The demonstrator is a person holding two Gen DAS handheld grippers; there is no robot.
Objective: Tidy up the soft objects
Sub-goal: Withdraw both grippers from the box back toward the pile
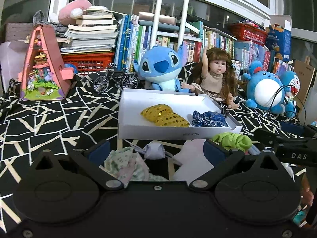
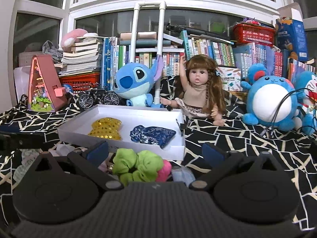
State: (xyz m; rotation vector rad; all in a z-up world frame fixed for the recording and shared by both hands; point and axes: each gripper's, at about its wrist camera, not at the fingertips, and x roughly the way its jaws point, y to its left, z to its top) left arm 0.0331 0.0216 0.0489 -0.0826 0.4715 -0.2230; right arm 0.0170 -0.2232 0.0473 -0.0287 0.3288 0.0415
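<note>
Both tools wide, empty: left tool over floral cloth; right tool over green scrunchie.

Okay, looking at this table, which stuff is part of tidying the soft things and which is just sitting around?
Part of the job:
white box
gold sequin pouch and blue pouch, both in the box
green scrunchie
pink soft item
floral cloth

Just lying about:
blue plush
doll
toy bicycle
books
</note>
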